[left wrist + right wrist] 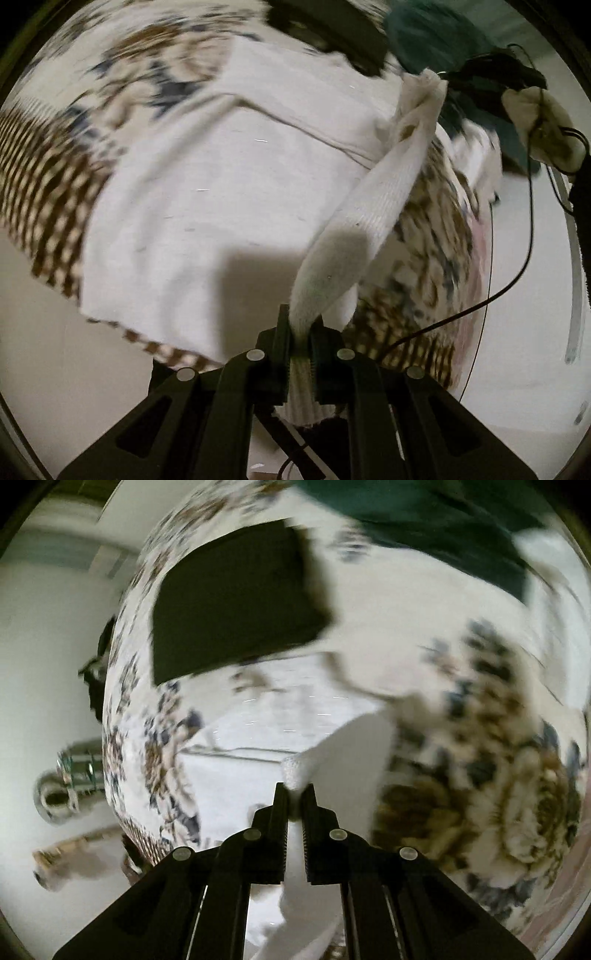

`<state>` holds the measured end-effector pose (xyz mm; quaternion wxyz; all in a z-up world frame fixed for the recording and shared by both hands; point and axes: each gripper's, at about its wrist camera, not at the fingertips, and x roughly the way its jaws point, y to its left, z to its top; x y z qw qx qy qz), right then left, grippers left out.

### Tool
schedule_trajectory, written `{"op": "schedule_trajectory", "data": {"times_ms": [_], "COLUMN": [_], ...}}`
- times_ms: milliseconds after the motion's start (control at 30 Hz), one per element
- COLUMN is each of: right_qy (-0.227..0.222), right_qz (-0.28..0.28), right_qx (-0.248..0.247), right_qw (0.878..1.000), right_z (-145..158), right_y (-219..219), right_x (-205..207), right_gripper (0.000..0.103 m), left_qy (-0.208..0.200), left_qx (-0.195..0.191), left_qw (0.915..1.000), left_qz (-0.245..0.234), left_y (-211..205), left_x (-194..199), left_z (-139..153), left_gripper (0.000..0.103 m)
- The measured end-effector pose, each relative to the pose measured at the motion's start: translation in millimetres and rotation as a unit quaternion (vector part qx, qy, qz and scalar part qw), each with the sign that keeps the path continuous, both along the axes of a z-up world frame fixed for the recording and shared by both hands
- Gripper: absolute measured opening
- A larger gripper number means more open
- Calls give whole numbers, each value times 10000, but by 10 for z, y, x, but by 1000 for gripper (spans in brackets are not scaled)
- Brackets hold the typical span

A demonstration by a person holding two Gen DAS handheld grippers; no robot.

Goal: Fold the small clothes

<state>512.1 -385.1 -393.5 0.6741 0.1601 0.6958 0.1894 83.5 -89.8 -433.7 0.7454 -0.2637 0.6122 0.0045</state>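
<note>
White garment (207, 192) is gripped at two spots, left gripper (300, 332) and right gripper (294, 801) both clenched on cloth, mid-fold above the flowered tablecloth (517, 794); next, lay the lifted edge across evenly.

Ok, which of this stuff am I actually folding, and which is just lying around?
In the job:
white sock, pinched at each end by the left claw and the right claw
white cloth spread underneath

Lying about:
black folded garment
dark green garment
floral tablecloth
black cable

You have two grippers (301, 332), one white garment (207, 192), one black folded cloth (236, 605), one green cloth (443, 528) and one floral cover (498, 768).
</note>
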Motion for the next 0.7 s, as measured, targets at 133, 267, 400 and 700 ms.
{"op": "schedule_trajectory", "data": {"times_ms": [133, 267, 400, 700], "right_qy": [-185, -296, -341, 38], "right_qz": [569, 993, 1273, 1547], "right_qx": [-322, -783, -1310, -1920], "right_qw": [9977, 9915, 9826, 9691], "right_z": [93, -55, -358, -1138], "right_y": [1118, 2117, 2836, 3573], "right_x": [61, 78, 35, -97], "right_gripper": [7, 6, 6, 7], "left_qy": [60, 121, 241, 734], "left_qx": [-176, -296, -392, -836], "left_qw": [9983, 9948, 9913, 9873], "left_qz": [549, 968, 1232, 1137], "left_y": [520, 1004, 1407, 1941], "left_x": [-118, -187, -223, -236], "left_z": [-113, -278, -510, -1059], "left_gripper": [6, 6, 6, 11]}}
